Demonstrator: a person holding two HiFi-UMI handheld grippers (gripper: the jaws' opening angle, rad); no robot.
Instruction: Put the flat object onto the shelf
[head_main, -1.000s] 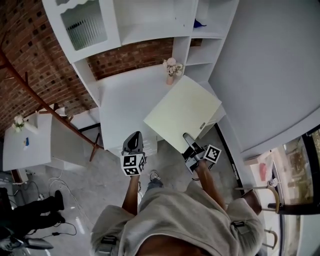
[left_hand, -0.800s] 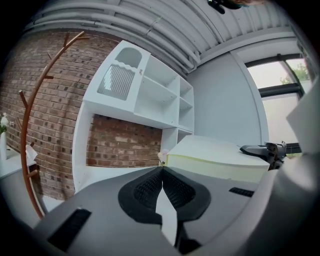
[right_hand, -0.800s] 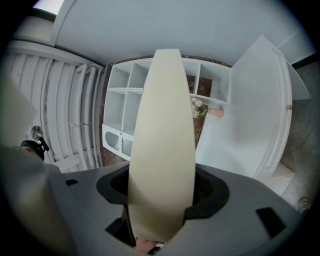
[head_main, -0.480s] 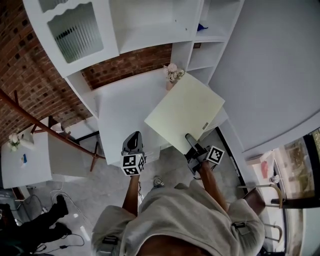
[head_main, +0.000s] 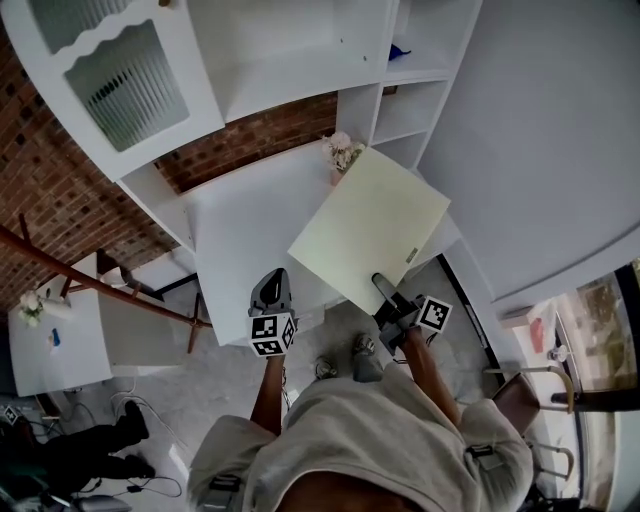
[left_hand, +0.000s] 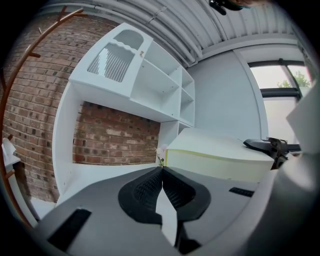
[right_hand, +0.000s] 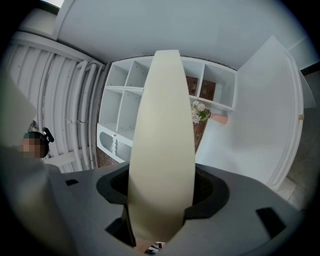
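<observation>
A brick wall (head_main: 60, 190) fills the left, with a small white table (head_main: 50, 340) in front of it. The shelf (head_main: 300, 50) stands against the far wall, and its left door (head_main: 115, 80) has ribbed glass. Below the shelf lies a white surface (head_main: 240, 230).

The left gripper (head_main: 272, 292) hangs over the surface's near edge, its jaws pressed together on nothing.

To its right is the flat board (head_main: 370, 225), pale yellow, held in the air over the surface's right side. It is not on the shelf. Its far corner lies just beside a small pot of flowers (head_main: 342, 155) that stands far right on the surface.

The right gripper (head_main: 385, 292) pinches the board's near edge, with the board's edge filling the gap between its spread jaws. Open cubbies (head_main: 410, 100) rise on the shelf's right side.
</observation>
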